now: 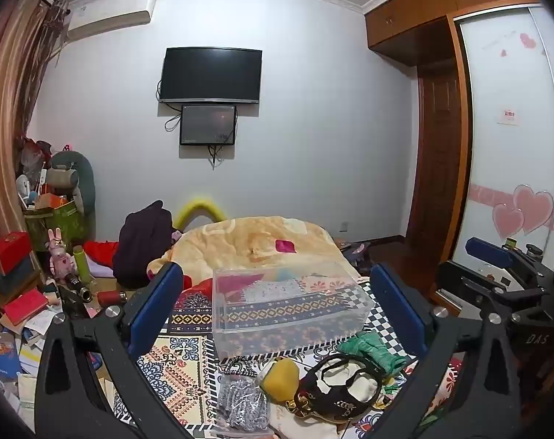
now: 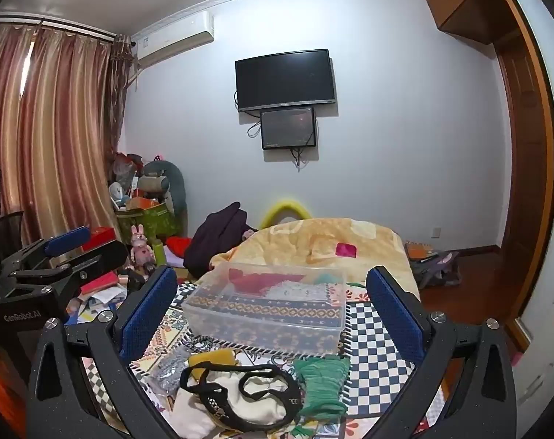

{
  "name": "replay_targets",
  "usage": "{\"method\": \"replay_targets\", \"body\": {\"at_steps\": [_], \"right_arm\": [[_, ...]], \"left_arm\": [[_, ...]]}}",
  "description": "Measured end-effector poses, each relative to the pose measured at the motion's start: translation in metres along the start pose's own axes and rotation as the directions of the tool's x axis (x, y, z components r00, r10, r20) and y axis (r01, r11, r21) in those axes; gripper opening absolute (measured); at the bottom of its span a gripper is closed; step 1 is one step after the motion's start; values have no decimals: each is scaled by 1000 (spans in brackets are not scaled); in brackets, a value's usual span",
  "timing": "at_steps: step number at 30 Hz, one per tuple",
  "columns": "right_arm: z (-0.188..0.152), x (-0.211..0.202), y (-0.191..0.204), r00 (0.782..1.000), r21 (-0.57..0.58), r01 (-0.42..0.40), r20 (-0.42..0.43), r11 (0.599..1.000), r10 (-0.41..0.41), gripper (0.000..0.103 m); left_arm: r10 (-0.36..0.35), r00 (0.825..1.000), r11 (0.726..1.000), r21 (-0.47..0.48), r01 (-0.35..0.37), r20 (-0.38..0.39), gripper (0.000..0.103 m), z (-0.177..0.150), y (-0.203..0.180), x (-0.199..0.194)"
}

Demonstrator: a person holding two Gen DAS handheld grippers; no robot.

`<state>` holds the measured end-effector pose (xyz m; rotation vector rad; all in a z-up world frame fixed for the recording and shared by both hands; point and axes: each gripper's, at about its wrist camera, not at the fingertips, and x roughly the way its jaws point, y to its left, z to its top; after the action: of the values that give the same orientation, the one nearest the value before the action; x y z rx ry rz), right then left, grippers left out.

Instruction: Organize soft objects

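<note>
A clear plastic box (image 1: 288, 307) (image 2: 269, 307) stands on the patterned bed cover, holding a red and a pale cloth. In front of it lie a yellow soft piece (image 1: 282, 376) (image 2: 214, 357), a green knitted cloth (image 1: 372, 351) (image 2: 322, 384), a black-trimmed white pouch (image 1: 344, 384) (image 2: 240, 398) and a grey patterned bag (image 1: 242, 402) (image 2: 167, 369). My left gripper (image 1: 277, 311) is open and empty above them. My right gripper (image 2: 273, 307) is open and empty, also above the pile. Each gripper shows at the other view's edge: the right one (image 1: 496, 267) and the left one (image 2: 57, 252).
A folded yellow blanket (image 1: 262, 241) (image 2: 332, 241) with a pink square lies behind the box. A dark coat (image 1: 145, 241) and cluttered boxes, books and toys (image 1: 32, 274) fill the left floor. A wardrobe (image 1: 507, 128) and door stand right.
</note>
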<state>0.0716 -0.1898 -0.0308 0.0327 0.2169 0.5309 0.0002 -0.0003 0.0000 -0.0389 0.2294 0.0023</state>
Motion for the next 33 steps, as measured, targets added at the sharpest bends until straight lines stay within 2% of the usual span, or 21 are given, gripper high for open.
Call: {"method": "replay_targets", "body": {"at_steps": [33], "right_arm": [[5,-5,6,1000,-12,0,-2,1000,0,103]], "left_arm": [[-4,1000,1000,3,4,11,103,2,-2,-5]]}}
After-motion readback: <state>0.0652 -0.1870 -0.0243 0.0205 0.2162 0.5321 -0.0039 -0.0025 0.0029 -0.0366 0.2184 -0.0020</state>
